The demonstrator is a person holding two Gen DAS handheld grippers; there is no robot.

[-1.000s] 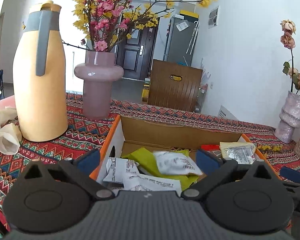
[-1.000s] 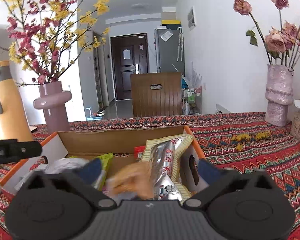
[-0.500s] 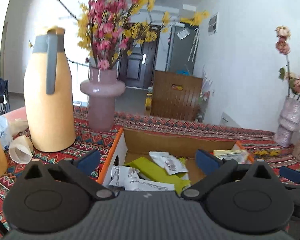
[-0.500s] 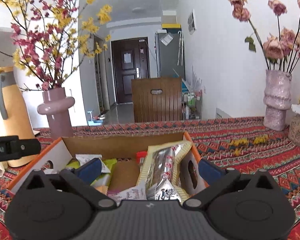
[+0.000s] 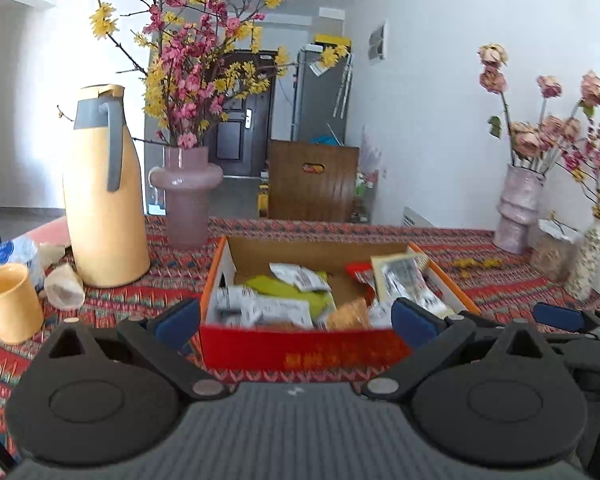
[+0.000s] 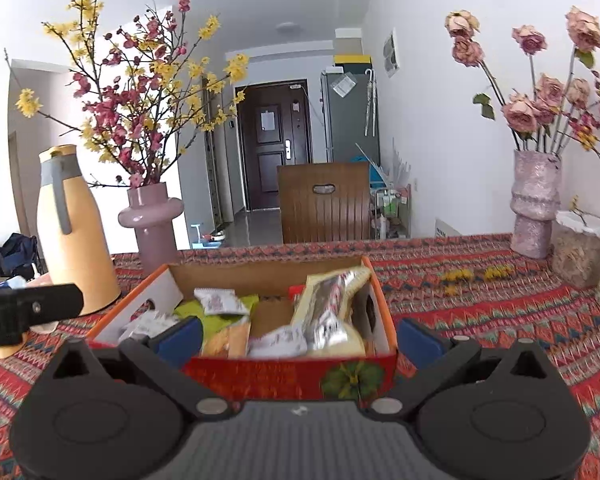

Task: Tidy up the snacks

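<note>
Evidently light and crinkly, the snack packets in the box suit edge pinches; both grippers' jaws stand released, empty.

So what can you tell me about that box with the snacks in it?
The snack box is an open, lidless cardboard carton: red printed front wall, orange rim, plain brown inside. It sits flat on the patterned tablecloth, in front of the pink vase. Loose packets fill it, among them a green packet, and a silvery packet leans against its right wall. Neither gripper touches it.
</note>
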